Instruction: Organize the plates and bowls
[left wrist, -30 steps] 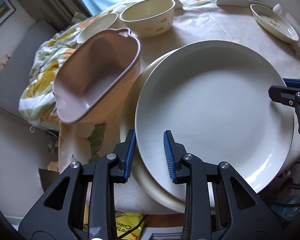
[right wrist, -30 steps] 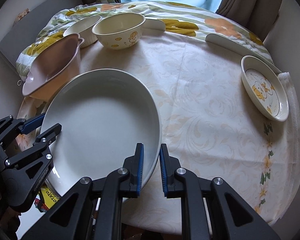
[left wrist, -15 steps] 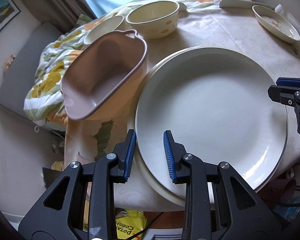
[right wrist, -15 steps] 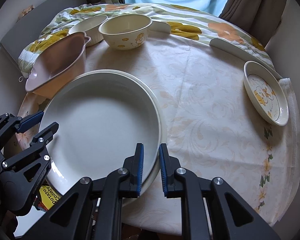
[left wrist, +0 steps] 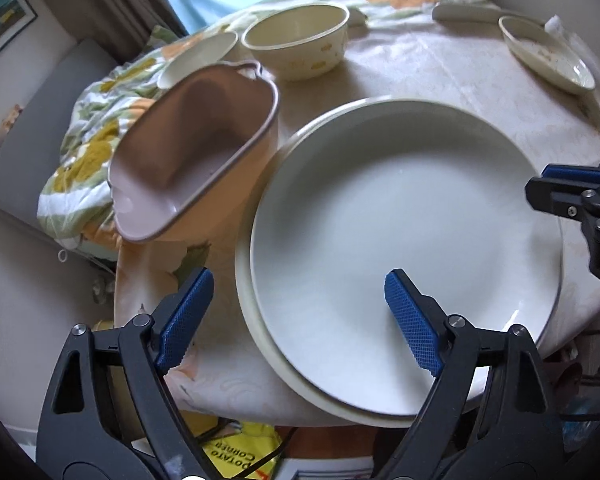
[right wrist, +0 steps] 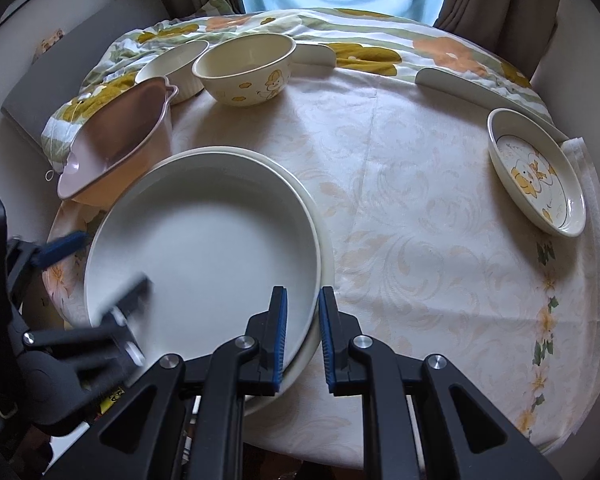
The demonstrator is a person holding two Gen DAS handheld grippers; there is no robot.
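Observation:
A large white plate (left wrist: 404,232) lies stacked on a cream plate (left wrist: 248,300) at the table's near left edge; both also show in the right wrist view, white plate (right wrist: 204,248) over cream plate (right wrist: 324,268). My left gripper (left wrist: 300,316) is open, its jaws wide apart astride the plates' left rim. My right gripper (right wrist: 302,336) is shut on the white plate's right rim, jaws narrowly apart.
A pink tub (left wrist: 196,152) stands tilted left of the plates. A cartoon bowl (right wrist: 246,68) and a small white bowl (right wrist: 172,66) sit at the back. A small duck dish (right wrist: 536,172) lies far right. A flowered cloth (right wrist: 380,48) hangs behind.
The white plate has come down onto the cream plate. My left gripper has opened wide and let go of the rim. My right gripper still holds the right rim.

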